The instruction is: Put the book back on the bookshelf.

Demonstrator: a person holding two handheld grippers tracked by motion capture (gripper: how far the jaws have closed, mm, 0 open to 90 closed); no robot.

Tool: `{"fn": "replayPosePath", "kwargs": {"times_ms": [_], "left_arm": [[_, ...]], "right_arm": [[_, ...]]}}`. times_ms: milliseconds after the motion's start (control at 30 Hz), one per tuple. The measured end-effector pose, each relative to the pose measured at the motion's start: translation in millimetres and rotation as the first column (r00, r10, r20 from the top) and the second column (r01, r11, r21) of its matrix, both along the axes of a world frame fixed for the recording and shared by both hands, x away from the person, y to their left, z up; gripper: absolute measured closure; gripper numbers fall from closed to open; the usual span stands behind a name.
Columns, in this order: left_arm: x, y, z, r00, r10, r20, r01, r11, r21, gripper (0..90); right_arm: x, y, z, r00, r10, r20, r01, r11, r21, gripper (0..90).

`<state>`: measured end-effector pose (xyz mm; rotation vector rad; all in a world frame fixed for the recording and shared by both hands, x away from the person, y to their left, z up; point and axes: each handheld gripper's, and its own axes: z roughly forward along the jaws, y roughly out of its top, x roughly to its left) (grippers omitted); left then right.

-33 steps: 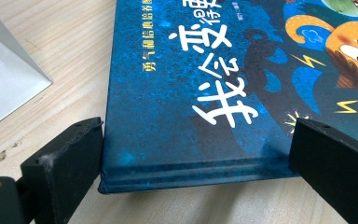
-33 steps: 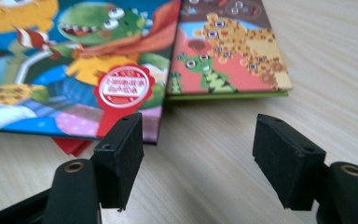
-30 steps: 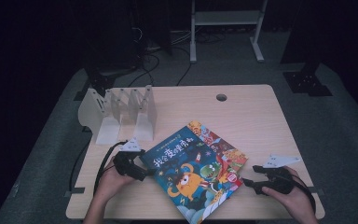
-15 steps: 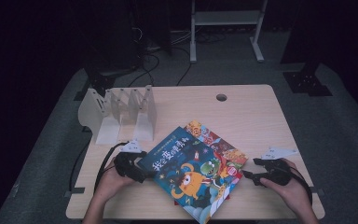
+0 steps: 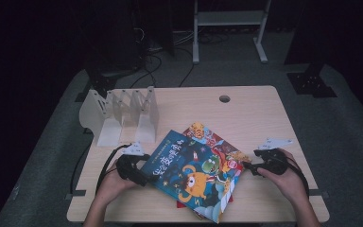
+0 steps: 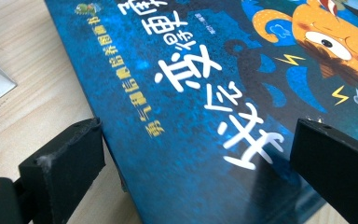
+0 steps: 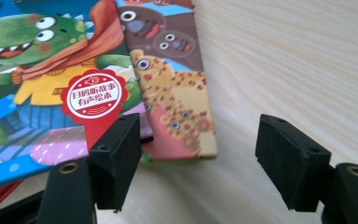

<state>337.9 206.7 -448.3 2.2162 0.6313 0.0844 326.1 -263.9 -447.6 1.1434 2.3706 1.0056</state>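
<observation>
A blue picture book (image 5: 189, 175) with an orange monster on its cover tops a small stack at the table's front middle. A second book (image 5: 208, 137) with cartoon animals sticks out from under it at the far side. My left gripper (image 5: 142, 176) sits at the blue book's left edge. In the left gripper view it (image 6: 200, 163) stands open, one jaw beside the edge, the other over the blue cover (image 6: 191, 93). My right gripper (image 5: 246, 166) is at the stack's right corner. It (image 7: 200, 158) is open, and the animal book's corner (image 7: 177, 93) lies between its jaws.
A white slotted book rack (image 5: 123, 113) stands at the back left of the wooden table (image 5: 264, 118), which has a cable hole (image 5: 224, 99) near its far edge. Bare wood lies right of the stack. Cables trail from both grippers toward the front edge.
My right gripper has slid left across the table up to the stack's right corner. The left gripper has stayed at the blue book's edge.
</observation>
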Motion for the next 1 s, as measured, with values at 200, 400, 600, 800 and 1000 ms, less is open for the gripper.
{"fn": "replayPosePath", "kwargs": {"times_ms": [200,400,600,800,1000], "left_arm": [[0.2,1.2,-0.1,1.0,0.002,-0.001,-0.002,1.0,-0.002,2.3],[0.7,2.2,-0.1,1.0,0.003,-0.001,-0.003,1.0,-0.003,1.9],[0.8,3.9,-0.6,1.0,0.007,-0.001,-0.007,1.0,-0.006,1.9],[-1.3,5.2,0.9,1.0,0.004,-0.007,-0.004,0.9999,-0.014,1.9],[-7.5,7.3,2.6,0.9999,0.003,-0.011,-0.004,0.9999,-0.015,1.9]], "right_arm": [[15.6,5.3,0.5,1.0,-0.007,-0.003,0.006,1.0,-0.006,29.8],[32.4,11.8,2.0,0.9999,-0.01,-0.01,0.01,0.9997,-0.023,29.4],[48.5,16.8,0.8,0.9996,-0.022,-0.016,0.022,0.9996,-0.018,29.4],[61.8,22.6,1.3,0.9993,-0.031,-0.02,0.03,0.9992,-0.025,29.6],[73.5,30.7,3.1,0.9994,-0.032,-0.016,0.031,0.9983,-0.05,30.6]]}}
